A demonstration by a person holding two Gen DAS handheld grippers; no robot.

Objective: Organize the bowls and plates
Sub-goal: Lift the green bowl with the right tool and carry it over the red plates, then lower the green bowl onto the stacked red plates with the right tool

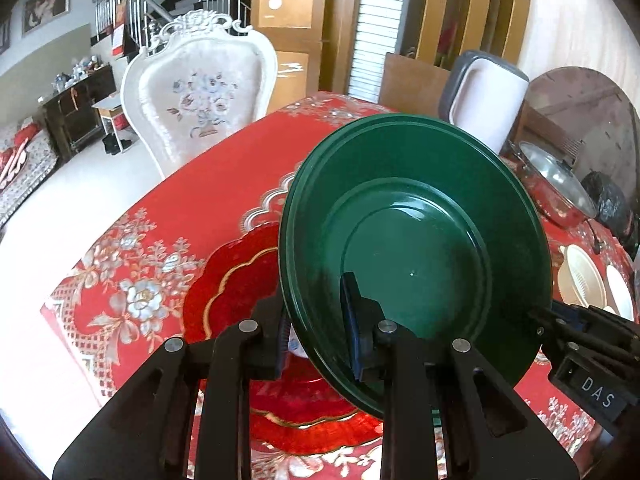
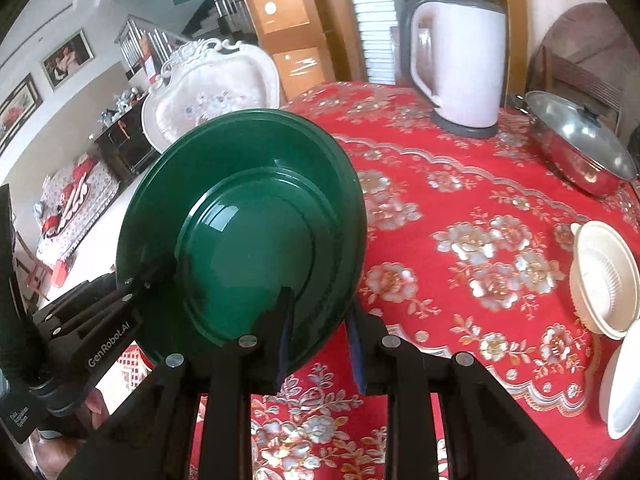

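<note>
Green plate (image 1: 416,248), deep-rimmed, held tilted in the air above the surface (image 1: 192,208), which wears a red floral cloth. Possibly two green plates nested, going by a doubled rim line at the upper left edge; cannot tell for sure.

Left tongs (image 1: 320,332) clenched on the plate's lower rim: one finger behind the rim, the other inside the bowl of the plate, blue pads pressing from both sides. Right tongs (image 2: 320,344) straddling the opposite edge of the same plate, one finger on the inner face, the other behind; the grip looks closed on the rim, though contact of the outer finger is partly hidden. Each tool visible at the edge of the other's view.

Red scalloped plate (image 1: 240,292) with gold trim lying flat on the surface directly below the green plate, partly hidden by it and by the left tongs.

Farther back: white electric kettle (image 2: 460,64) upright on its grey base. Lidded steel pot (image 2: 584,152) near the right edge. Cream strainer bowl (image 2: 604,280) just beside a white bowl (image 2: 624,380), both well apart from the green plate. Ornate white chair (image 1: 200,96) beyond the far side.
</note>
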